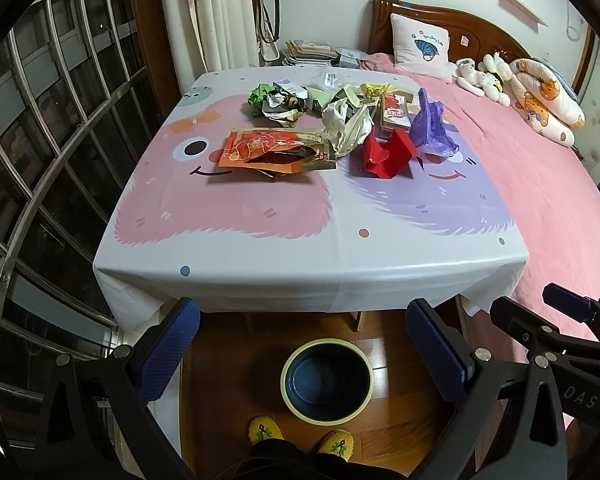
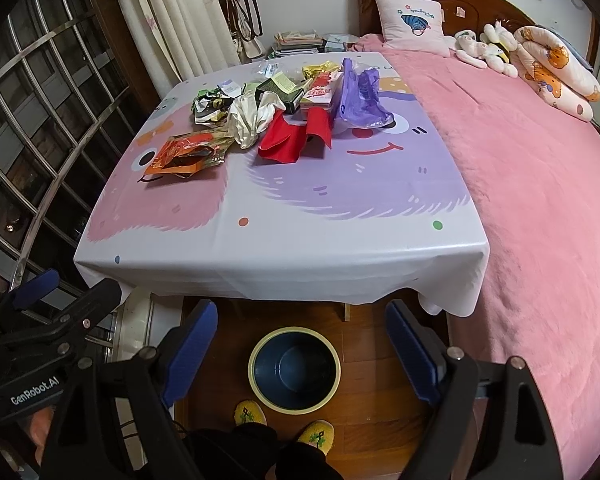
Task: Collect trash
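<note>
A pile of trash lies at the far half of the table (image 1: 300, 248): an orange snack bag (image 1: 272, 152) (image 2: 188, 152), a red wrapper (image 1: 388, 156) (image 2: 292, 140), a purple plastic bag (image 1: 432, 124) (image 2: 360, 96), crumpled white paper (image 1: 348, 124) (image 2: 252, 116), crumpled printed wrappers (image 1: 280, 100) (image 2: 212, 104) and a small red box (image 1: 396, 114) (image 2: 320, 90). A dark blue bin (image 1: 327, 380) (image 2: 294, 368) with a cream rim stands on the floor before the table. My left gripper (image 1: 302, 354) and right gripper (image 2: 300, 354) are both open and empty, held above the bin, short of the table's near edge.
A bed with a pink blanket (image 2: 540, 200) runs along the table's right side, with a pillow and soft toys at its head. A barred window (image 1: 60, 140) is at the left. My feet in yellow slippers (image 1: 300, 436) stand by the bin on the wooden floor.
</note>
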The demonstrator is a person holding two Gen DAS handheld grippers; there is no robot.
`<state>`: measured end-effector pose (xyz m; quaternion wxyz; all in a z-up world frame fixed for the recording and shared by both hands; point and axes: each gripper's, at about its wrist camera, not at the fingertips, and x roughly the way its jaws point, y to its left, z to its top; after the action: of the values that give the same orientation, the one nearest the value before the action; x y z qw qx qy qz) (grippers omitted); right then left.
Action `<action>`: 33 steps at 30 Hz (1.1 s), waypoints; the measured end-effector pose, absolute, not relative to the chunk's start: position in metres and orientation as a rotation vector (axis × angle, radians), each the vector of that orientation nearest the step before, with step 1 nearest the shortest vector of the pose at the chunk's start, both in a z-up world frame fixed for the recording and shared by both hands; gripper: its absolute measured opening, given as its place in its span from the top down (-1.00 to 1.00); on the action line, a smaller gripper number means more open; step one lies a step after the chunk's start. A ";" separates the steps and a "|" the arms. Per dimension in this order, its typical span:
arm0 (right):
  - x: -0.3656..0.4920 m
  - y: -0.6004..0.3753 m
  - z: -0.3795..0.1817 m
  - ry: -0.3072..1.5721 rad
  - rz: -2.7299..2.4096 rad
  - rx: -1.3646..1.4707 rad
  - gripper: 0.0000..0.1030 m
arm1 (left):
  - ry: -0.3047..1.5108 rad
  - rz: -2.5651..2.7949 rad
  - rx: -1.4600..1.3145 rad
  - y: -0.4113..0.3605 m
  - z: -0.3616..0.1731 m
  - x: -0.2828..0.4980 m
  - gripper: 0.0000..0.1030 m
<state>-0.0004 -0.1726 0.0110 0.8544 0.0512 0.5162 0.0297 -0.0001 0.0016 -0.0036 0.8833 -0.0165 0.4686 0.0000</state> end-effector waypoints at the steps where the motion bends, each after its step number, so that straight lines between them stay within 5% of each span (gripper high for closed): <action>1: 0.000 -0.172 0.011 1.086 0.063 0.108 -0.66 | 0.976 0.000 -0.035 0.002 -0.004 0.000 -0.99; 33: 0.002 -0.170 0.009 1.086 0.101 0.101 -0.56 | 0.982 0.005 -0.039 0.009 -0.009 -0.001 -0.99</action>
<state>0.0019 -0.1695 0.0094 0.8536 0.0482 0.5164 0.0481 -0.0015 0.0092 -0.0087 0.8817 -0.0187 0.4715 0.0024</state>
